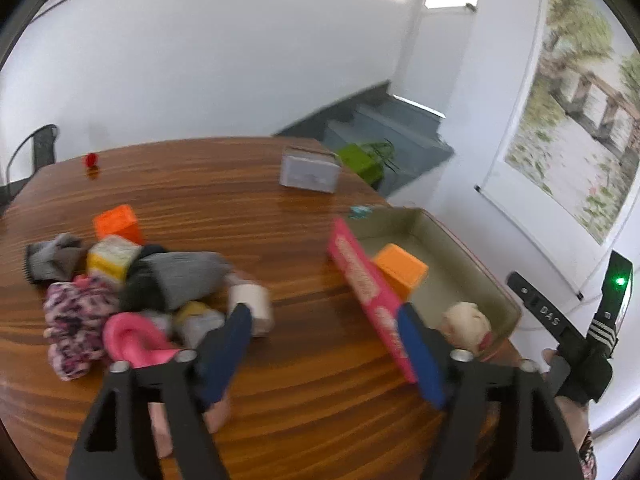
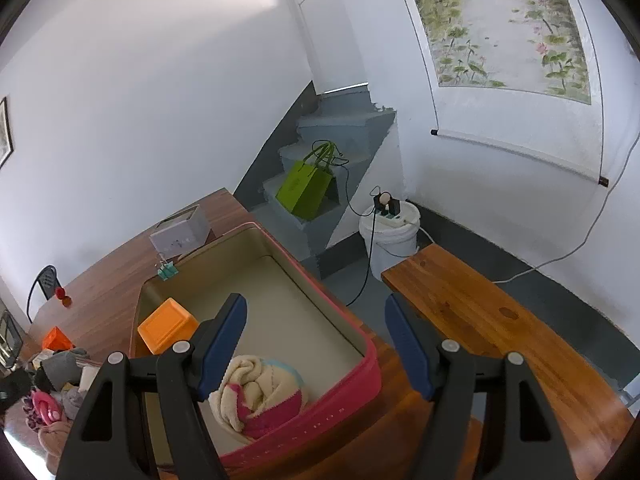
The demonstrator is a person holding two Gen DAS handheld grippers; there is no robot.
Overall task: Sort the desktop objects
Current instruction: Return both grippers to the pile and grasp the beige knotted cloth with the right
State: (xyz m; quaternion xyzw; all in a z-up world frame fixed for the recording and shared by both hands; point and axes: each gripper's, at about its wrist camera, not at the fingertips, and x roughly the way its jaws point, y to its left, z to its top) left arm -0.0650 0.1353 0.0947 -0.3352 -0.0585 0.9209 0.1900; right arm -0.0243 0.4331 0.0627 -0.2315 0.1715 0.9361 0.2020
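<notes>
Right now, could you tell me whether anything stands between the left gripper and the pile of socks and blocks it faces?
Nothing visible does. The left gripper is open and empty over bare table, and the pile lies just ahead on its left-hand side, with the pink bin off to the other side.

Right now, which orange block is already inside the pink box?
The orange block sitting in the pink box, near its back corner, beside the rolled towel. The other orange block is out on the table, behind the sock pile.
</notes>
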